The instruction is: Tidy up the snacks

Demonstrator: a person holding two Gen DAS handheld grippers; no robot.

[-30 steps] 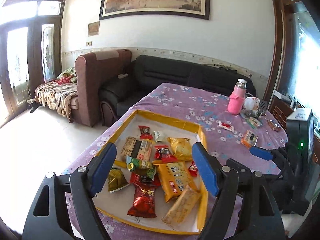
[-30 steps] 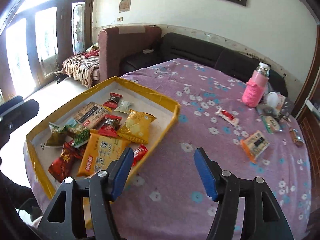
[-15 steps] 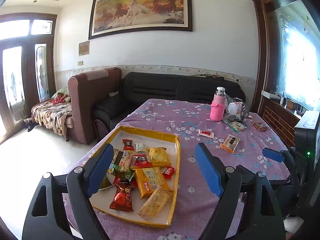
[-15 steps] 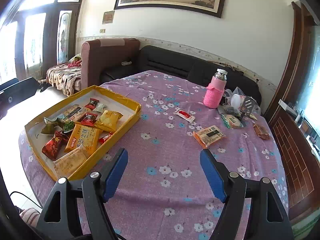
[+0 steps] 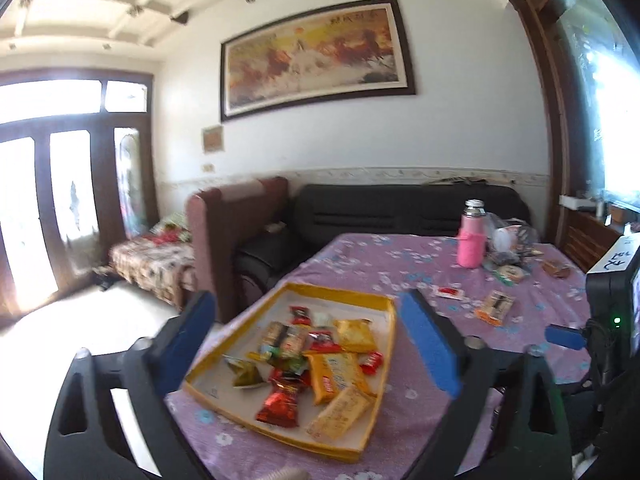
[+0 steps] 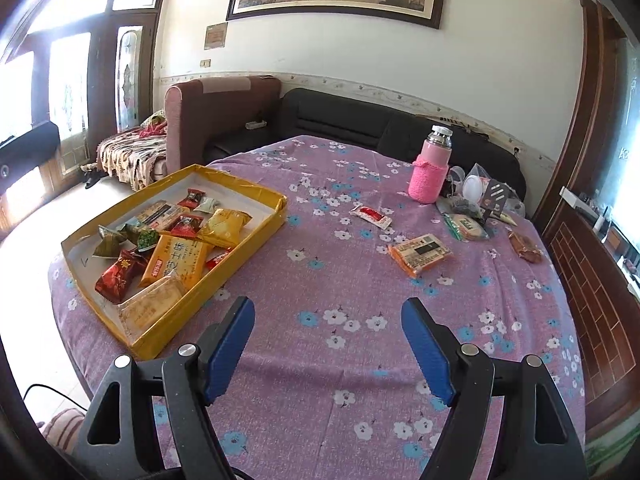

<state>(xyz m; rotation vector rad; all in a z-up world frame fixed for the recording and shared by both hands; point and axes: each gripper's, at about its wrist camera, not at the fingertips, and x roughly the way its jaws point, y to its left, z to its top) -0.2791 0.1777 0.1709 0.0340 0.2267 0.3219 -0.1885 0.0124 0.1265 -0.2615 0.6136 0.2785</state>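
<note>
Right tongs (image 6: 328, 344) spread, empty, above bare tablecloth (image 6: 360, 280) beside yellow tray (image 6: 224, 280)

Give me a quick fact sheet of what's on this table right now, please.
surface: table with purple flowered cloth
tray: yellow-edged tray, full of snack packets
loose snacks: orange packet and small red-and-white packet, both outside the tray
bottle: pink bottle, upright
left gripper: open, empty
right gripper: open, empty, above the cloth
</note>
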